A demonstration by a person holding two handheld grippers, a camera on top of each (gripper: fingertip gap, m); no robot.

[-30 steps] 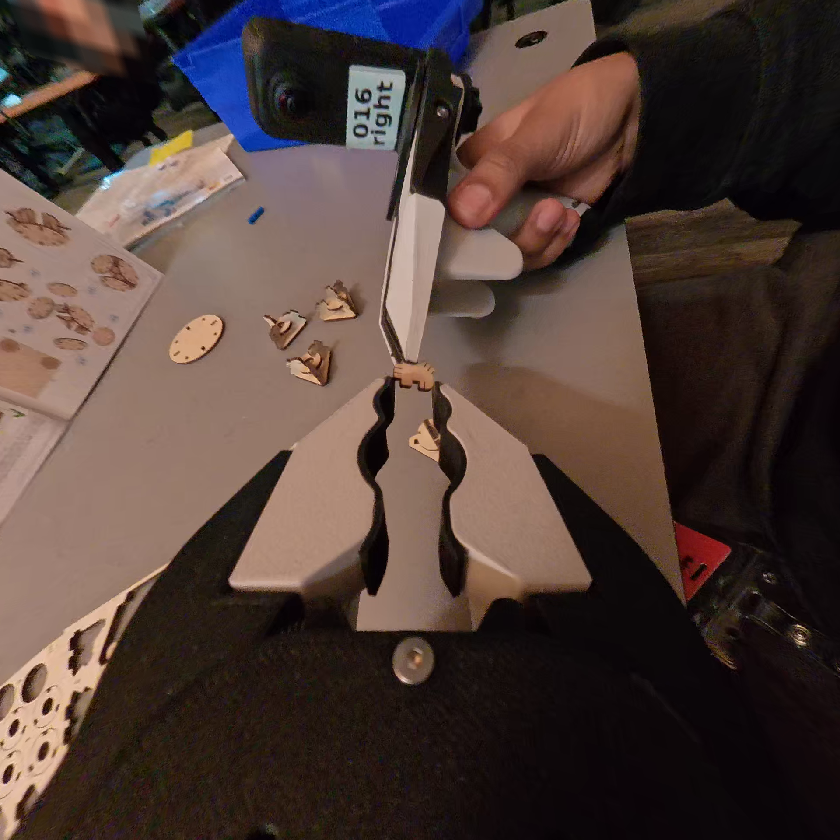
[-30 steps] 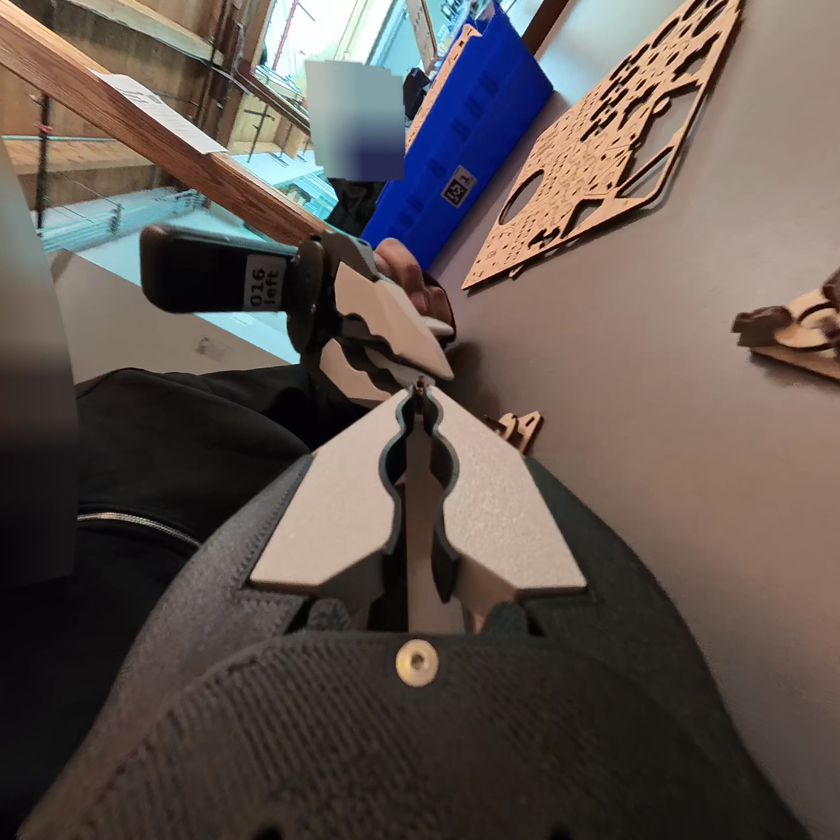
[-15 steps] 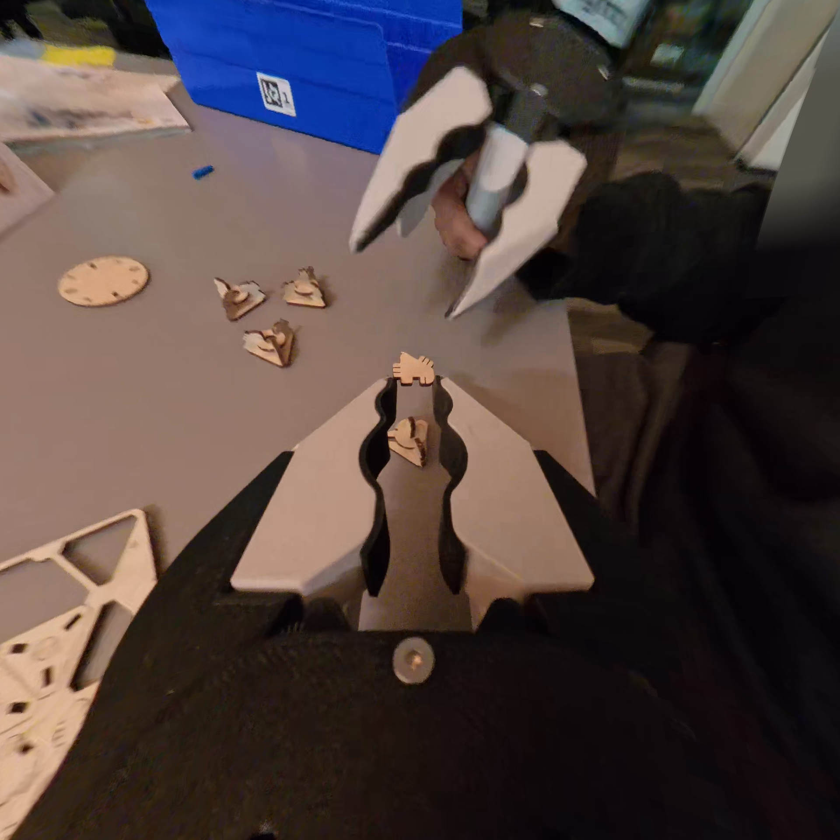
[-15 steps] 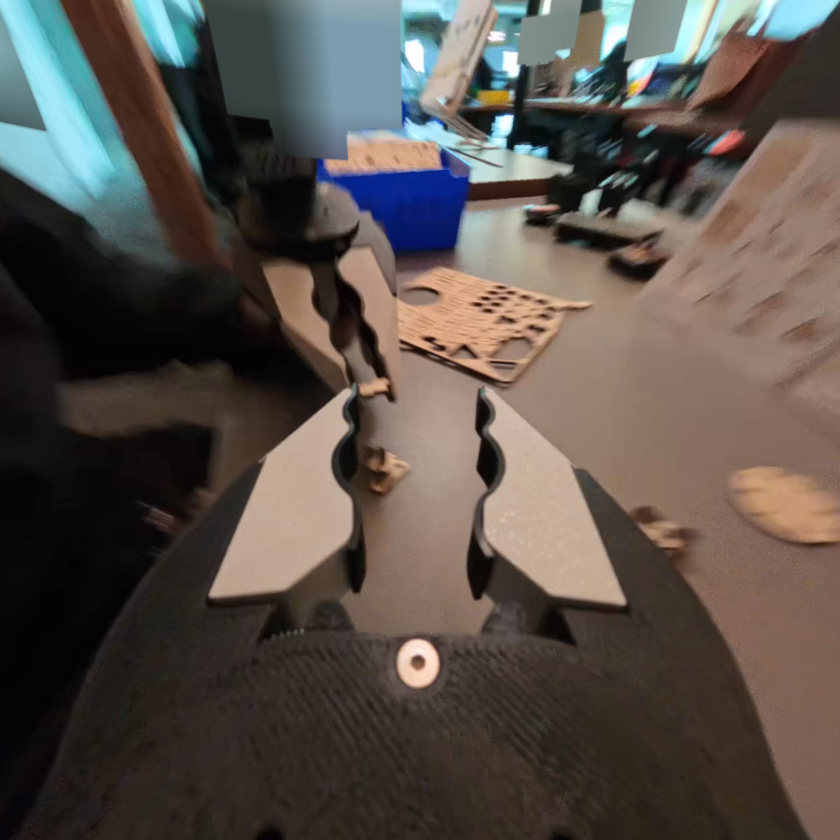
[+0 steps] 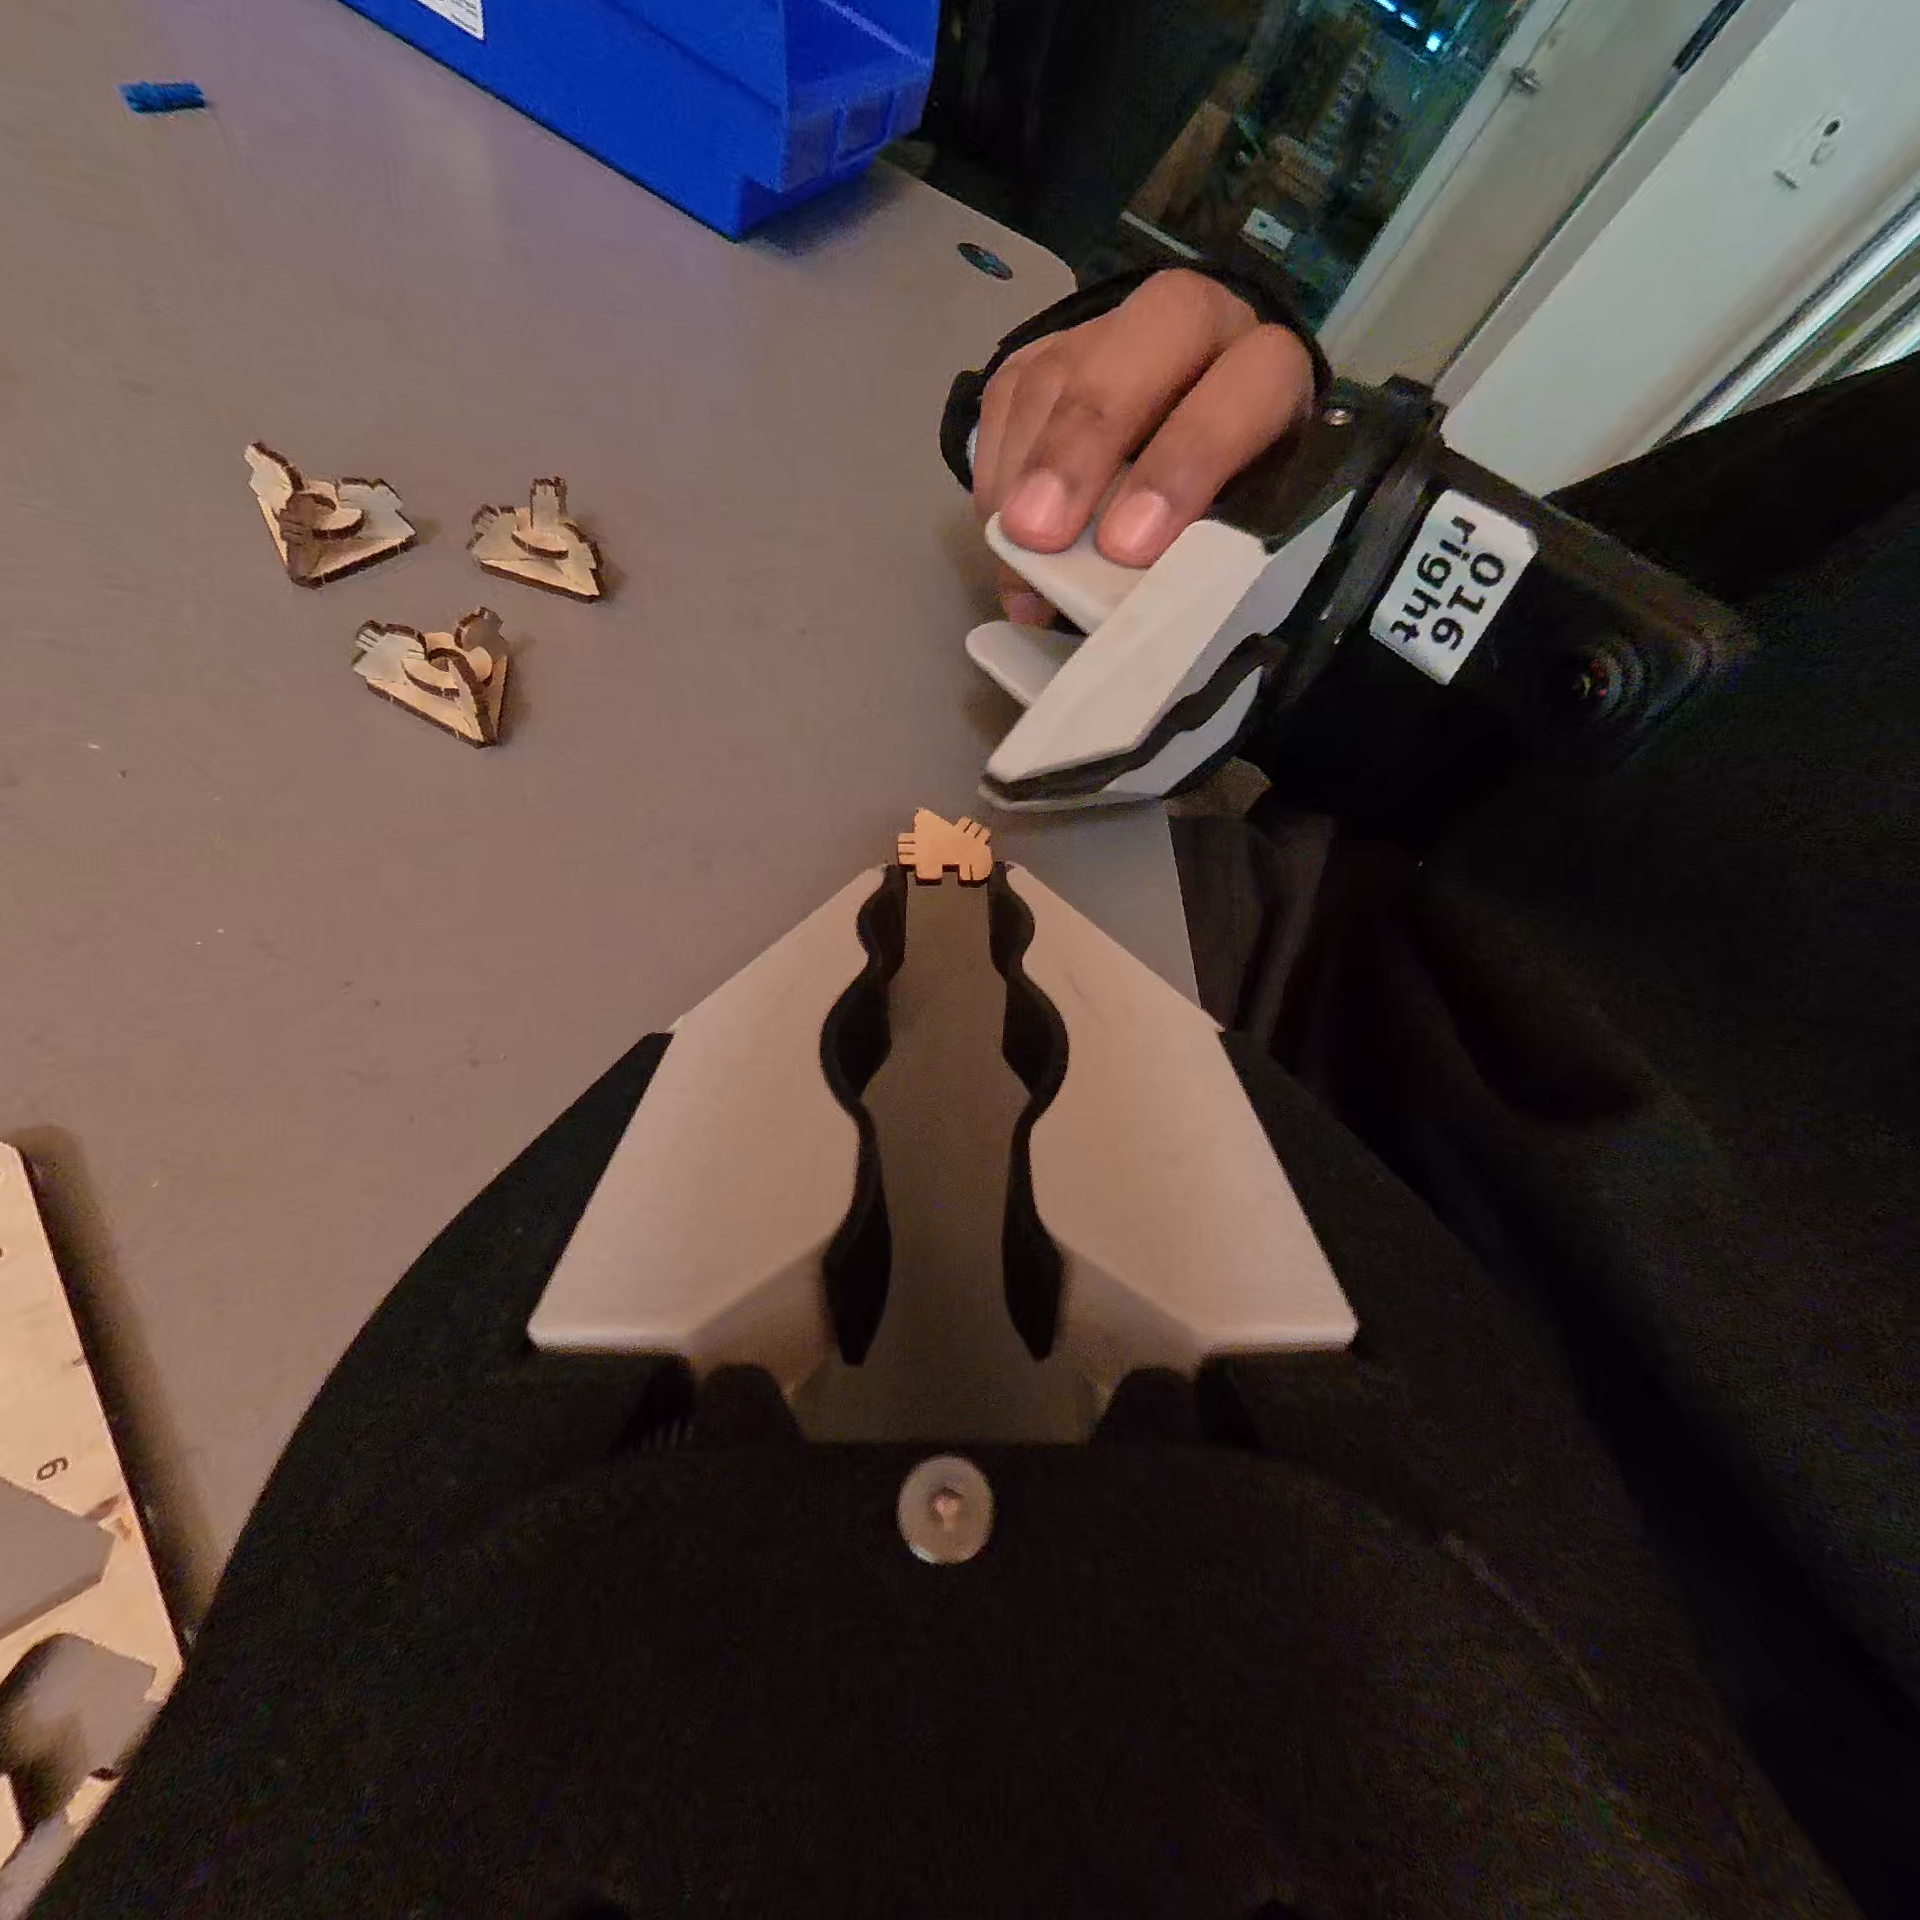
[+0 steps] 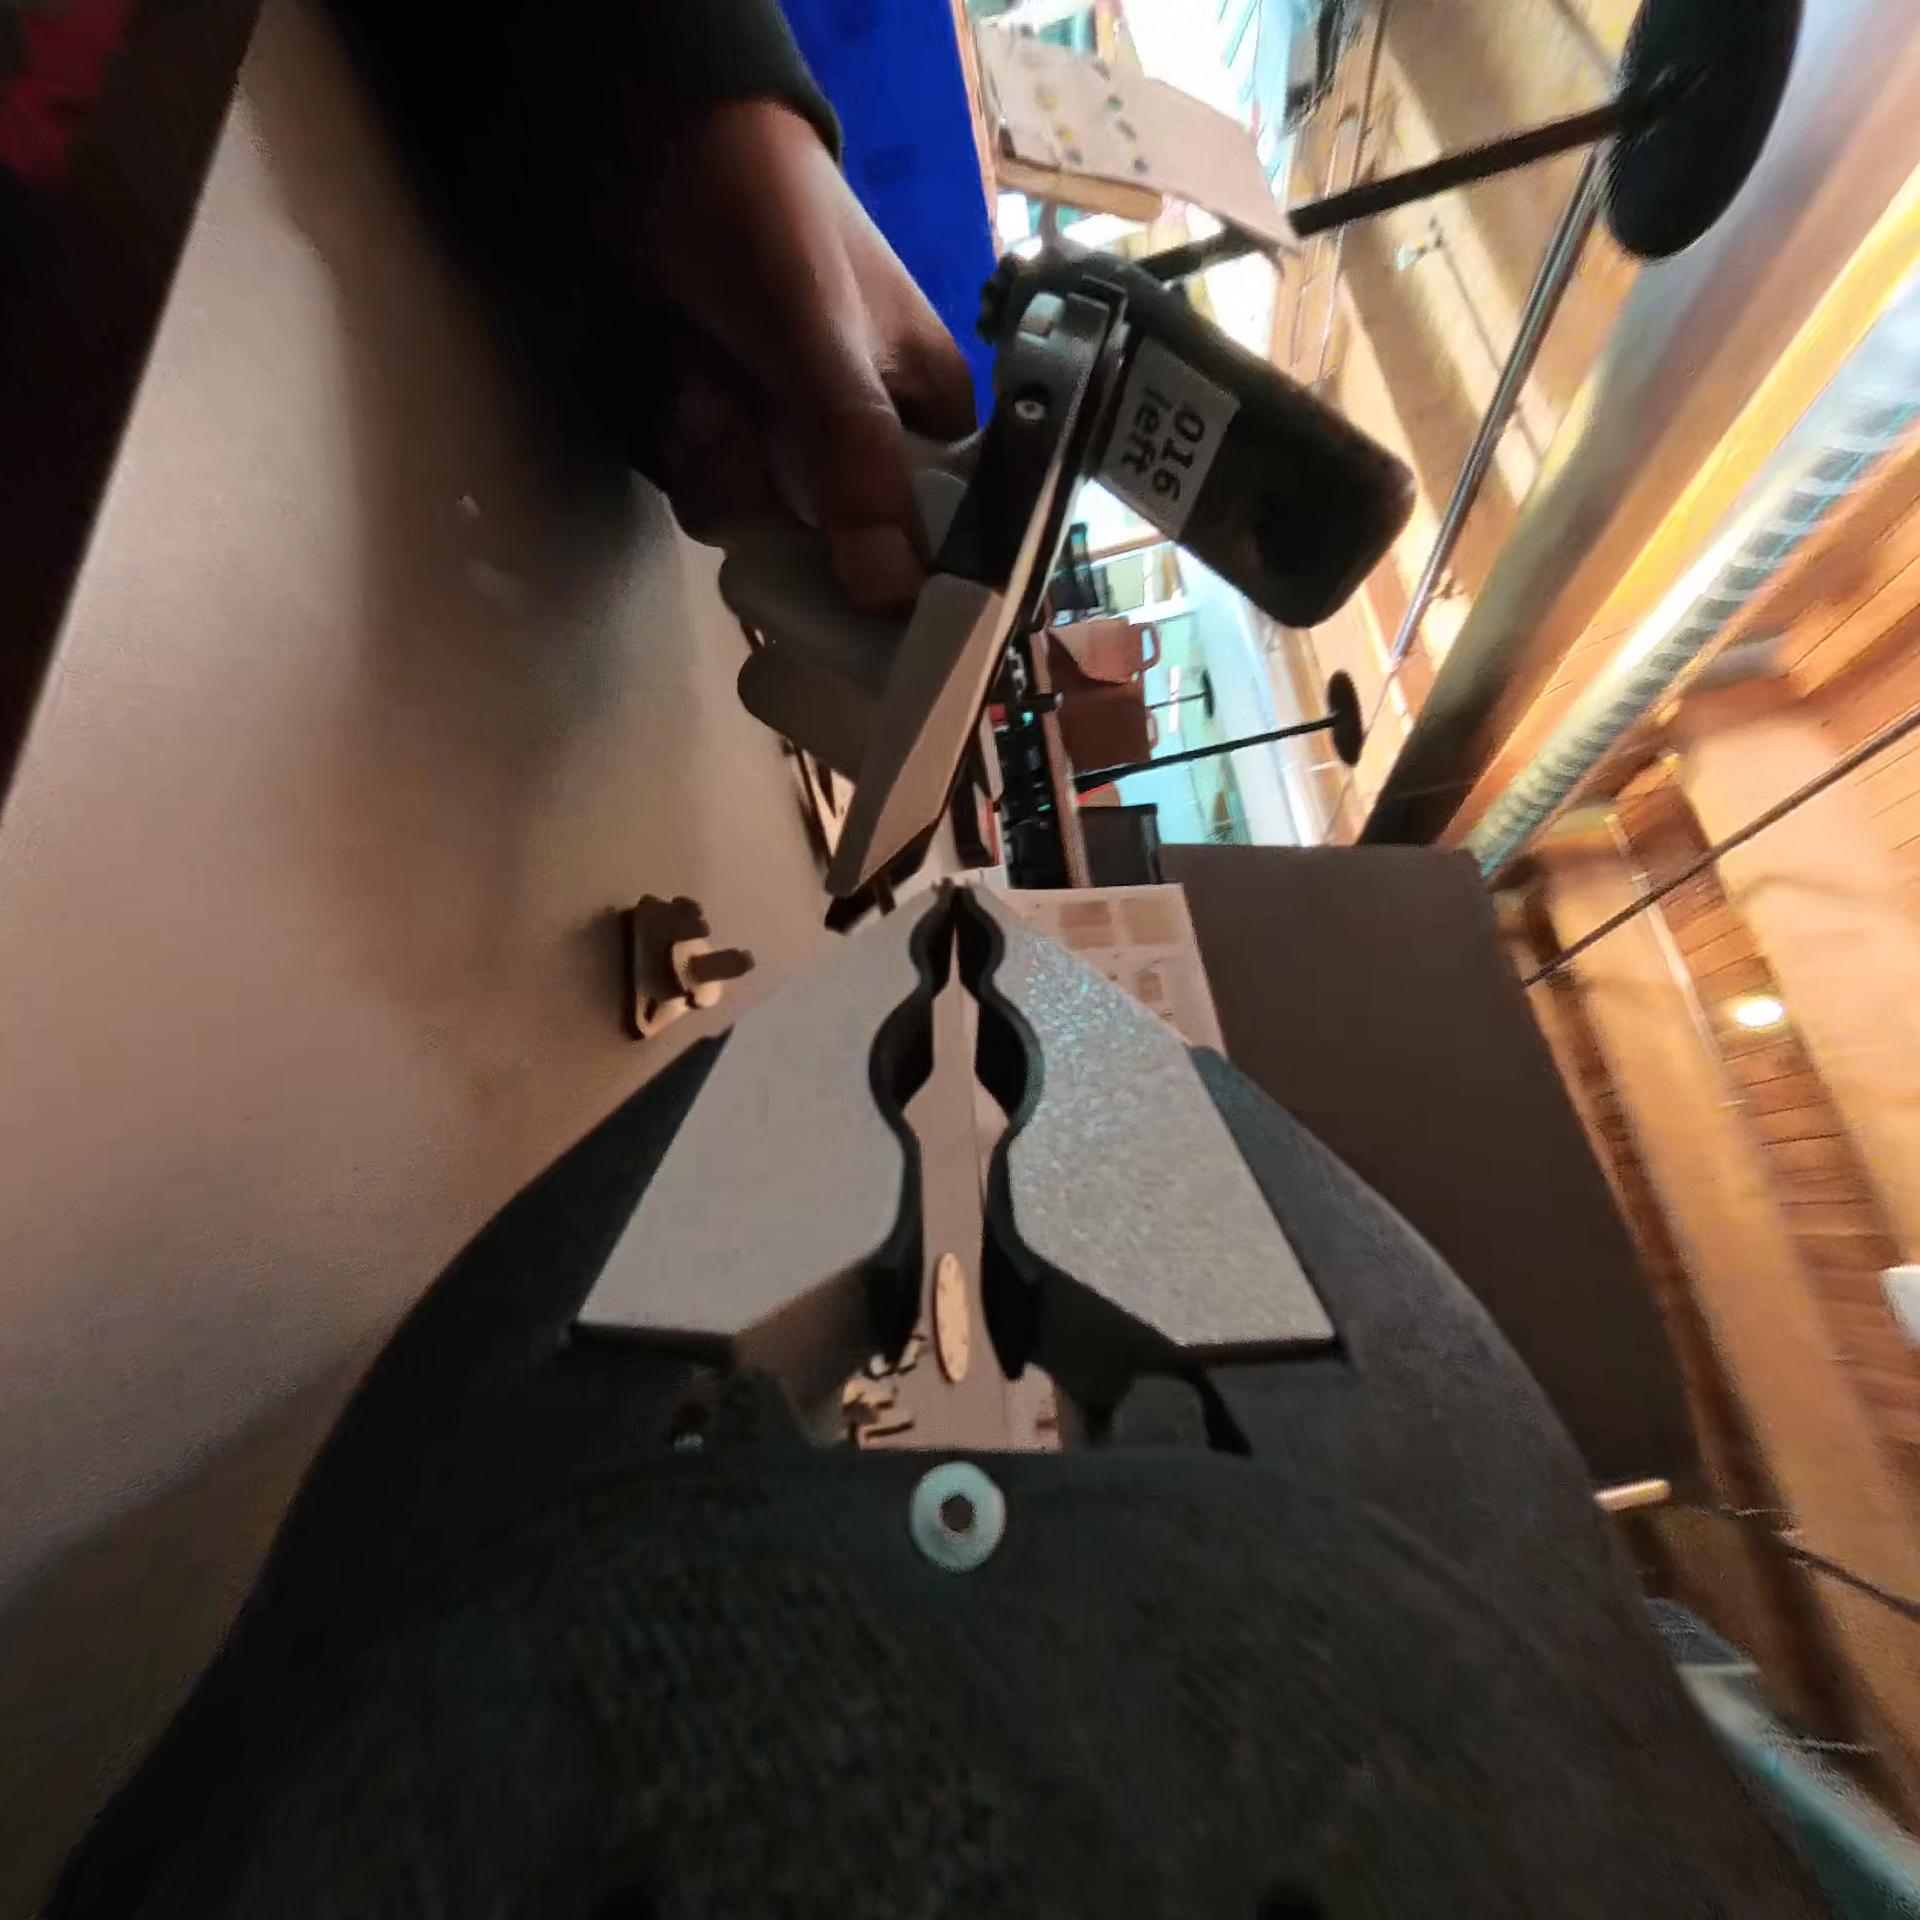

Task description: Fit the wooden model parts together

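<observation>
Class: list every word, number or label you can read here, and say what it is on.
I do not copy writing; these bear it.
White sticker on the right gripper: printed, clear.
White sticker on the left gripper: printed, clear.
White label on the blue bin: cut off.
Wooden sheet: engraved mark.
Printed page: blurred.
</observation>
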